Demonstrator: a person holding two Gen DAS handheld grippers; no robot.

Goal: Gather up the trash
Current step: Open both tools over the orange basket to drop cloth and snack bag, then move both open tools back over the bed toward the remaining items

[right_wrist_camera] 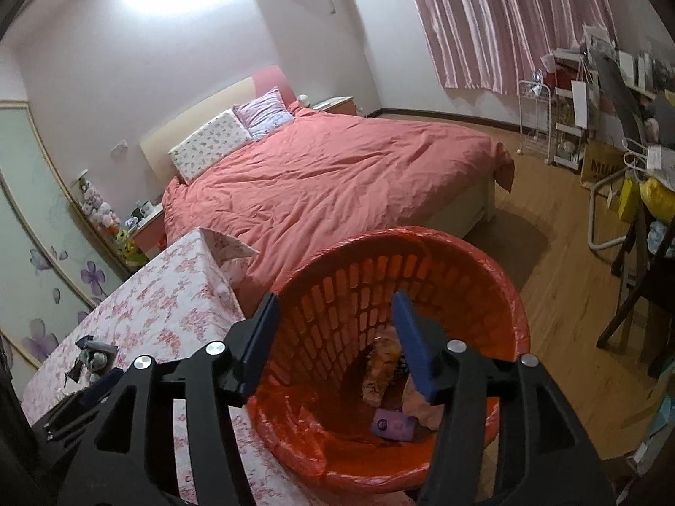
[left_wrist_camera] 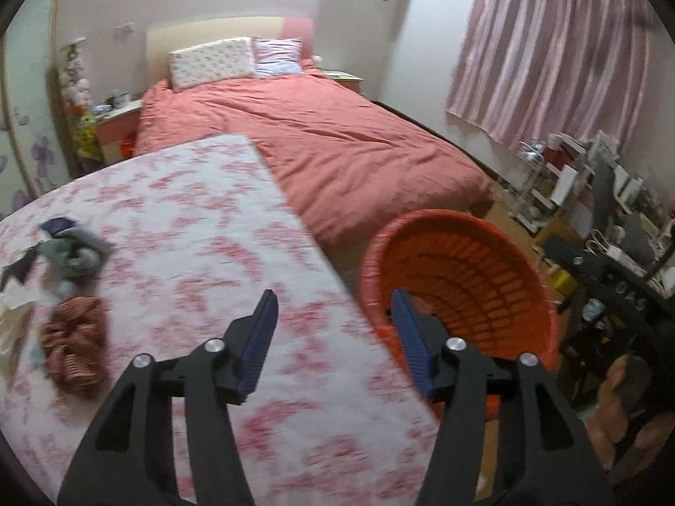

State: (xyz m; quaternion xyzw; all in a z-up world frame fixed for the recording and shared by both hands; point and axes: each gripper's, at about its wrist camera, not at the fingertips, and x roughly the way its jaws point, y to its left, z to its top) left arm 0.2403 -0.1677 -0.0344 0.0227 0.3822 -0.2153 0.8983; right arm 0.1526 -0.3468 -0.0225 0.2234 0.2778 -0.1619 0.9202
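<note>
An orange slatted trash basket (right_wrist_camera: 422, 253) lined with an orange bag stands beside a table with a pink floral cloth (left_wrist_camera: 202, 227). Inside it lie a purple packet (right_wrist_camera: 392, 423) and crumpled wrappers (right_wrist_camera: 379, 375). My right gripper (right_wrist_camera: 335, 303) is open and empty, held over the basket's mouth. My left gripper (left_wrist_camera: 335, 303) is open and empty above the table's right edge, next to the basket (left_wrist_camera: 464, 253). Trash lies at the table's left: a crumpled red-brown wrapper (left_wrist_camera: 76, 337), a grey-blue wad (left_wrist_camera: 71, 244) and white paper (left_wrist_camera: 10, 316). The grey wad also shows in the right wrist view (right_wrist_camera: 95, 356).
A bed with a salmon duvet (left_wrist_camera: 337, 139) stands behind the table. A cluttered dark desk and white shelves (left_wrist_camera: 599, 211) line the right wall under pink curtains (left_wrist_camera: 548, 50). A nightstand (left_wrist_camera: 118, 122) is at the far left. Wooden floor (right_wrist_camera: 561, 295) lies right of the basket.
</note>
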